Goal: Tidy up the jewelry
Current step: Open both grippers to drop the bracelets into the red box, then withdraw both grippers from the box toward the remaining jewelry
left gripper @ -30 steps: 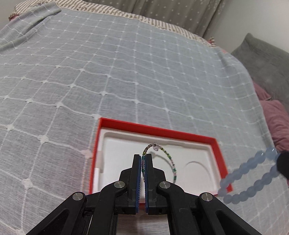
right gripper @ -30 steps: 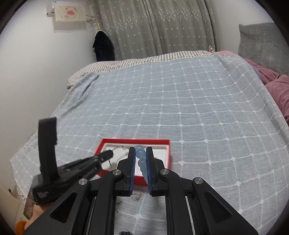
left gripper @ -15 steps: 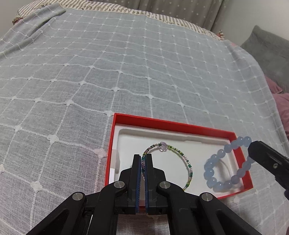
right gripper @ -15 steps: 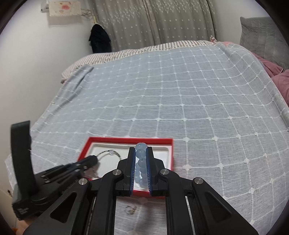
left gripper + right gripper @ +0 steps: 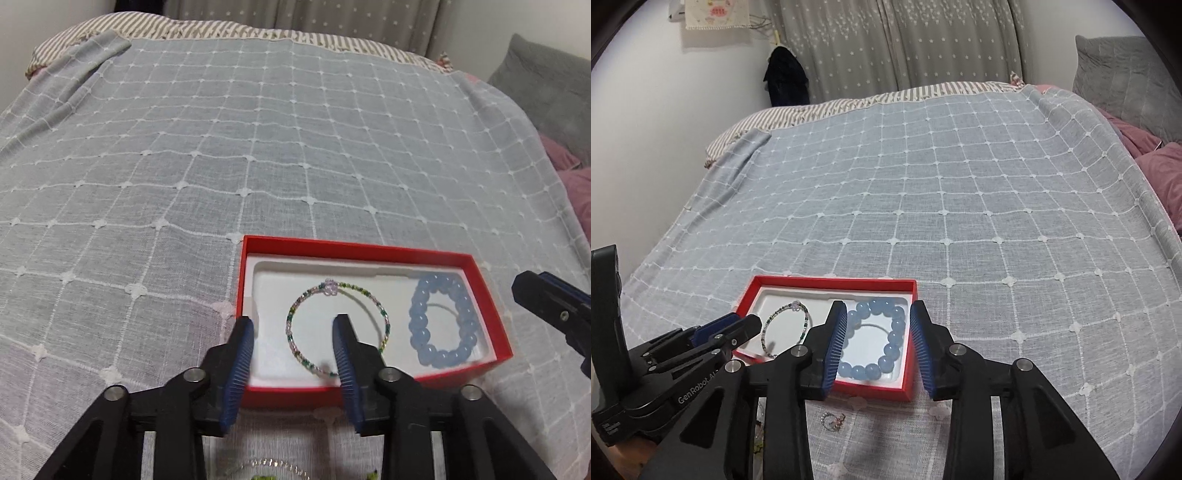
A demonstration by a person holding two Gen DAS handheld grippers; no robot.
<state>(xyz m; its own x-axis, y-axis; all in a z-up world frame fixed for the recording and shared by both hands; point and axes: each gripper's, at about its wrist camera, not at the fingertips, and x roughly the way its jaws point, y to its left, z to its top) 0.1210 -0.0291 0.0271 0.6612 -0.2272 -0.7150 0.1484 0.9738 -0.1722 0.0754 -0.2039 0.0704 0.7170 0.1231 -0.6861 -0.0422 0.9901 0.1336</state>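
Soft, even indoor light, moderately bright, with no glare. Faint shadows fall inside the red box [image 5: 373,249]. Fisheye bending curves the bedspread [image 5: 960,206] grid toward the edges; the right wrist view has dark vignetted corners. Slight overall softness.

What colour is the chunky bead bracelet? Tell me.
Pale translucent blue bracelet, clearest in the right wrist view.

We are holding the left gripper [image 5: 293,325] with its jaws spread over the near edge of the red box [image 5: 354,247]. Inside the box, the thin beaded bracelet [image 5: 338,325] is lying left of the blue bead bracelet [image 5: 441,323]. The right gripper [image 5: 554,306] is showing just right of the box.
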